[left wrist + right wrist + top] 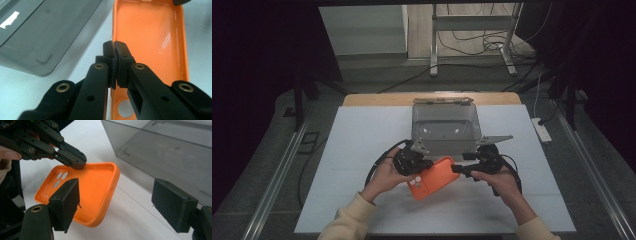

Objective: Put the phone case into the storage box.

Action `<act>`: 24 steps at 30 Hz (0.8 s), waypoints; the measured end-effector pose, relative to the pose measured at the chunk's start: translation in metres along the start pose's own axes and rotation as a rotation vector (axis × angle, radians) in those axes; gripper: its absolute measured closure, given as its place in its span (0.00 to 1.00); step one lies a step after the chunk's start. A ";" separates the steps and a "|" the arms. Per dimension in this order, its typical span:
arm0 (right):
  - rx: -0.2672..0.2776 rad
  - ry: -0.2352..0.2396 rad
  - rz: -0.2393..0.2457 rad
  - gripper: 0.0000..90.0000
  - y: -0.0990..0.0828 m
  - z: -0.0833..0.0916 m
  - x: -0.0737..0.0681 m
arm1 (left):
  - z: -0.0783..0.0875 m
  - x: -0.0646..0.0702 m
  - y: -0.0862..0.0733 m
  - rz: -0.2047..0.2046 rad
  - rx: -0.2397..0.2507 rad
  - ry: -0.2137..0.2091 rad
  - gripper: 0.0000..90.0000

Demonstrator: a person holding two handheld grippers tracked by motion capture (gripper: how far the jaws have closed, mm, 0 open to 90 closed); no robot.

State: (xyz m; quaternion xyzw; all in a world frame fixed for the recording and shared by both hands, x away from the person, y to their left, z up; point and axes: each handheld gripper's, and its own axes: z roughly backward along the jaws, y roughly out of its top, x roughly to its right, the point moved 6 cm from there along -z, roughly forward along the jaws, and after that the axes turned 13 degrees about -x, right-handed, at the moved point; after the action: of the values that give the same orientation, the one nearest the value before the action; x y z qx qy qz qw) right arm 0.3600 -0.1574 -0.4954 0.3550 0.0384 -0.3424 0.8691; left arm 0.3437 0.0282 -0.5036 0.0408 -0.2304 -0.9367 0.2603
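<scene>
Orange soft-plastic phone case (85, 190), textured inside and with camera cut-outs at one end, is pinched on one long rim by the left gripper (115, 53), held tilted above the white table (357, 145) beside a smoky clear plastic box (444, 125). It looks light, bendy and fairly grippy, so a thin edge is the best hold; the right gripper (116, 205) hangs near it, jaws wide apart.

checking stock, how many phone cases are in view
1: the orange phone case lies open side up on the white table before the clear box, its edge pinched by the left gripper.
</scene>
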 end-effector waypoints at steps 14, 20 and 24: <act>-0.043 0.023 -0.005 0.28 -0.005 -0.012 0.000 | -0.002 0.004 0.001 -0.018 -0.002 0.008 0.98; -0.053 0.037 -0.011 0.32 -0.006 -0.016 0.000 | -0.003 0.005 0.002 -0.023 0.001 0.012 0.98; -0.067 0.055 -0.014 0.38 -0.008 -0.020 -0.001 | -0.002 0.007 0.003 -0.030 0.011 0.013 0.98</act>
State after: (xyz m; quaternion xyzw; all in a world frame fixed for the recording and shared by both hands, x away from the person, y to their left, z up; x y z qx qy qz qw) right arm 0.3577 -0.1478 -0.5150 0.3348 0.0761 -0.3373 0.8766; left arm 0.3396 0.0214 -0.5034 0.0519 -0.2332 -0.9389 0.2477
